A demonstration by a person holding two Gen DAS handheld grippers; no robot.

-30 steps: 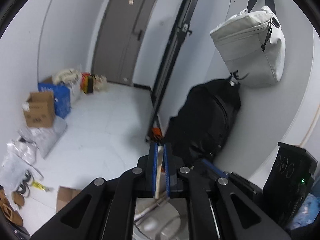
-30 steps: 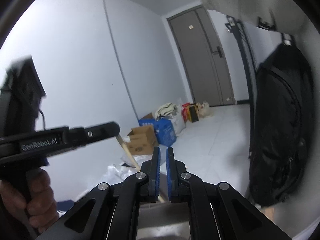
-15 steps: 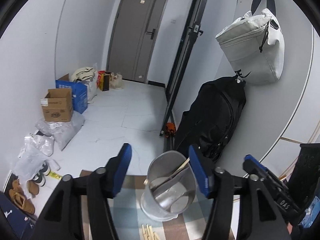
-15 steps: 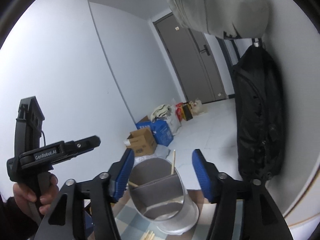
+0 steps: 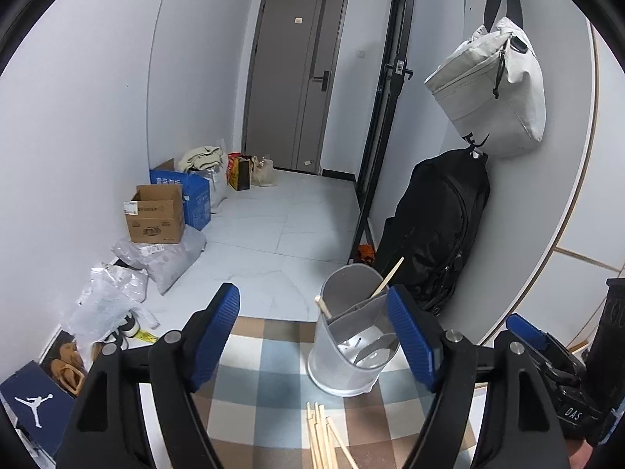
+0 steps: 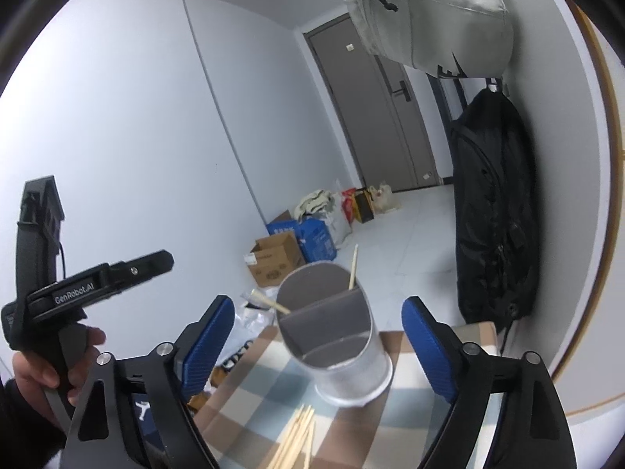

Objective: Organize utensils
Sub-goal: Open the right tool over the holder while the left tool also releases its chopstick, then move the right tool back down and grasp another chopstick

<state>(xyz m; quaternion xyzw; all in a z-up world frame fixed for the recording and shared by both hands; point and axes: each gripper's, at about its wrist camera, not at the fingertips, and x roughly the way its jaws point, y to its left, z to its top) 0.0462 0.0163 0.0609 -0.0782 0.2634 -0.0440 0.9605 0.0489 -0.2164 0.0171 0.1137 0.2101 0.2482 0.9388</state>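
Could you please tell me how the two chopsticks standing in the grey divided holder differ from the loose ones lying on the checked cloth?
The two wooden chopsticks in the grey divided cylindrical holder lean upright; one pokes above the rim, the other rests against it. The loose wooden chopsticks lie flat, bunched on the checked cloth in front of the holder. Both groups are pale wood.

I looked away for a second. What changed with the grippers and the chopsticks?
Both the left gripper and right gripper have just opened and backed away from the utensil holder, each leaving a chopstick inside. Holder and loose chopsticks stayed put.
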